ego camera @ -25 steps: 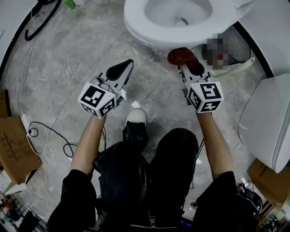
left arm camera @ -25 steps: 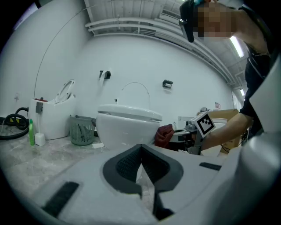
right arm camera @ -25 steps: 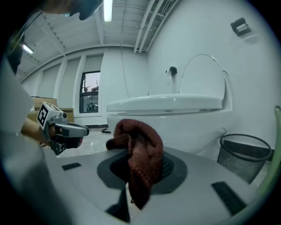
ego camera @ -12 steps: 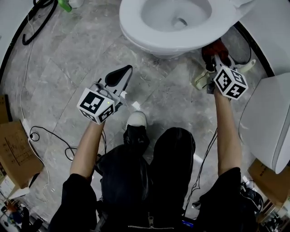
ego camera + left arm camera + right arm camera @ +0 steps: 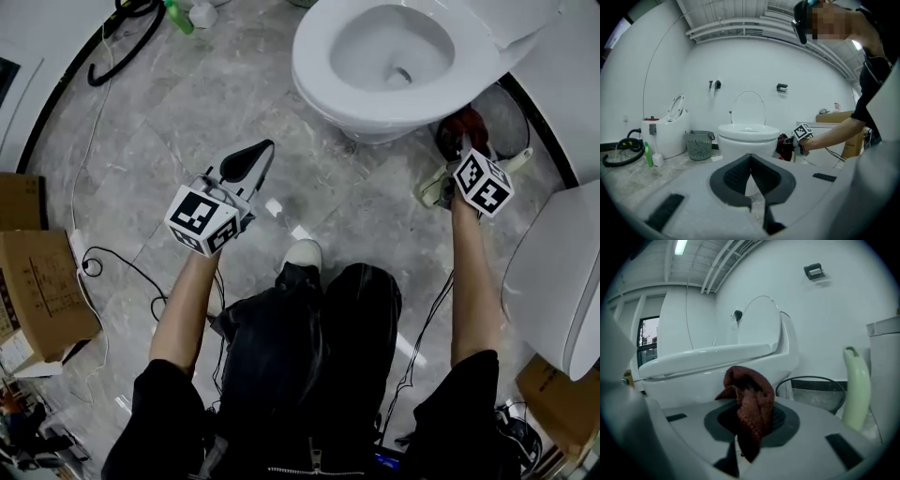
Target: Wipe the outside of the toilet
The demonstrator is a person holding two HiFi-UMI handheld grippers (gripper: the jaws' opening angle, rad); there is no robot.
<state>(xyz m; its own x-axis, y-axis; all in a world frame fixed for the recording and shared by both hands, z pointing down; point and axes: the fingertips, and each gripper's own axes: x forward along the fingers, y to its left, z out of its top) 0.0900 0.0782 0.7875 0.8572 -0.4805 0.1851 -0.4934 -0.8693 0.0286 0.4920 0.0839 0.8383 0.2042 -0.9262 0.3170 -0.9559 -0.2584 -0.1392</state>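
The white toilet (image 5: 349, 90) stands at the top of the head view with its lid up. My right gripper (image 5: 460, 138) is low at the toilet's right side, shut on a dark red cloth (image 5: 463, 122). In the right gripper view the cloth (image 5: 751, 405) bunches up between the jaws, close to the toilet's outer wall (image 5: 693, 376); I cannot tell if it touches. My left gripper (image 5: 262, 151) hovers over the floor in front of the toilet, left of it, shut and holding nothing. In the left gripper view the toilet (image 5: 747, 137) lies straight ahead.
A black wire basket (image 5: 813, 391) and a pale green handle (image 5: 857, 389) sit just right of the cloth. A second white toilet (image 5: 555, 272) is at the right. Cardboard boxes (image 5: 37, 281) and cables (image 5: 112, 272) lie on the left floor. A grey basket (image 5: 698, 144) stands left of the toilet.
My right gripper has carried the cloth from the front of the toilet's base round to its right side, farther back. The left gripper has barely moved.
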